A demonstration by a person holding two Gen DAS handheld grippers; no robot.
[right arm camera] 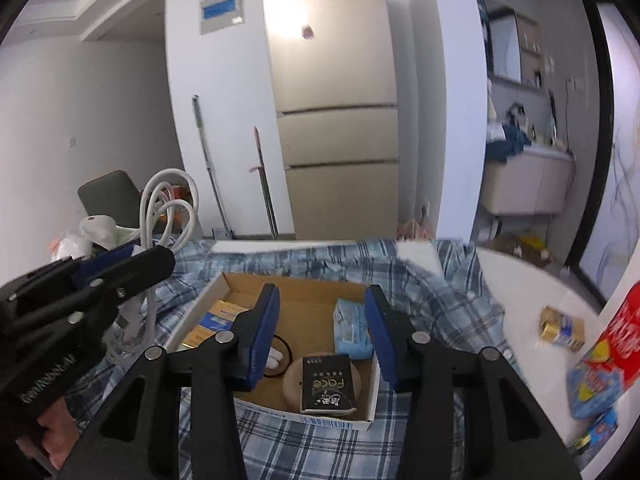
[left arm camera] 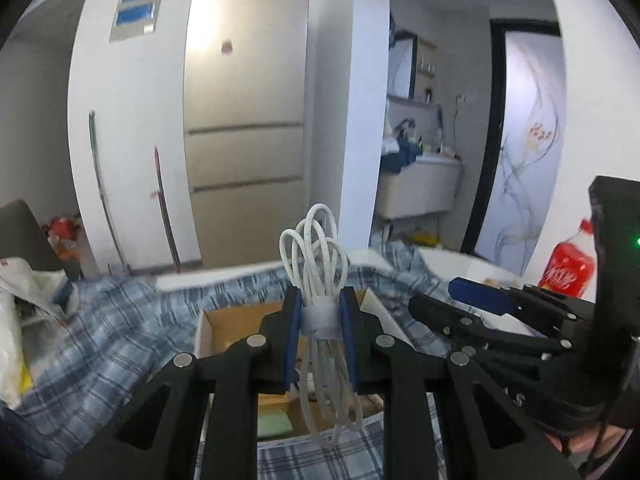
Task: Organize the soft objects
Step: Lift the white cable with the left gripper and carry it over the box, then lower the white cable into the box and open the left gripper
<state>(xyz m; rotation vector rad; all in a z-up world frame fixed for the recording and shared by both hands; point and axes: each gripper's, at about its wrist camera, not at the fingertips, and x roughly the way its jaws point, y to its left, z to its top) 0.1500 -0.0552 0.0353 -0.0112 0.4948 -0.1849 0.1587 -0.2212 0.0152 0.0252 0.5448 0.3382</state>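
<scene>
Left tongs (left arm camera: 320, 320) clamp one coiled white braided cable (left arm camera: 316, 252), bound by a grey strap, above the open cardboard box (right arm camera: 236, 280). Right tongs (right arm camera: 322, 332) stand wide, empty, above that box.

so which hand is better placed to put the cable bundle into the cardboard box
Left. The left gripper is already shut on the coiled white cable, above the open cardboard box. The right gripper is open and empty.

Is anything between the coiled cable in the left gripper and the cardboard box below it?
Nothing visible blocks it. The left gripper holds the white cable by its strap, above the open cardboard box. The right gripper hangs open over the box's right part, beside that path rather than in it.
</scene>
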